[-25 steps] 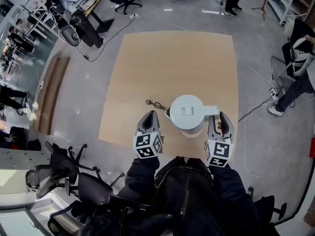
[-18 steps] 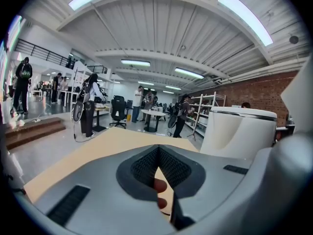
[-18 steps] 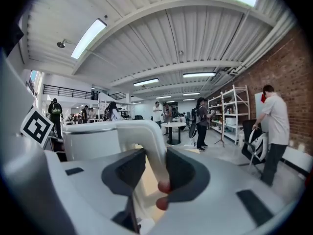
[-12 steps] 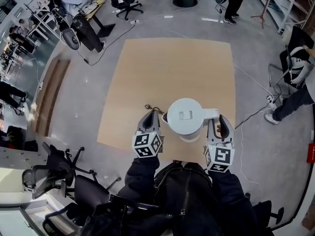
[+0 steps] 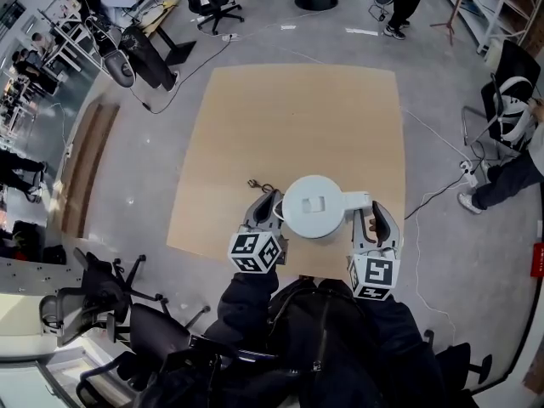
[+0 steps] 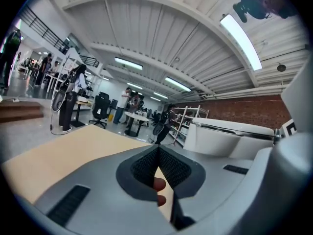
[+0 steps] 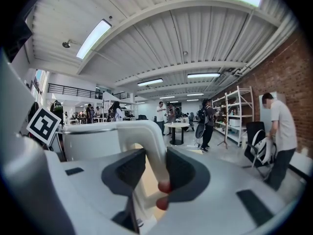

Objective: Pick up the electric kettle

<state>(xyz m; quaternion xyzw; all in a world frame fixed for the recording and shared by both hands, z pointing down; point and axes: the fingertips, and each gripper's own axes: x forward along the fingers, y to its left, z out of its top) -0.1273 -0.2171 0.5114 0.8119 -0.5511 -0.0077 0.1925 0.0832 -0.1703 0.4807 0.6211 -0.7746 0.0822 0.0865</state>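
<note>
Right gripper, head view: the right gripper sits at the right side of the kettle, with its jaws at the white handle.
Left gripper, head view: the left gripper is just beside the kettle's left side; whether they touch cannot be told.
Kettle, head view: white and lid up, over the near edge of a tan board on the grey floor.
Around, head view: a dark cord lies on the board left of the kettle. Office chairs stand at lower left, and a person is at the right edge.
Hidden, head view: the kettle's body covers its base, so whether it rests on the board cannot be told.
Jaws, left gripper view: the pads meet at the tips, with nothing between them.
Around, left gripper view: the kettle is to the right and the board runs ahead. The desks and people far off are too small to make out.
Jaws, right gripper view: clamped on the handle, one pad on each side.
Around, right gripper view: the kettle's body fills the left, and a marker cube shows beyond it. Someone stands at the right near shelves.
Cut off, right gripper view: the handle's lower end drops behind the jaws.
</note>
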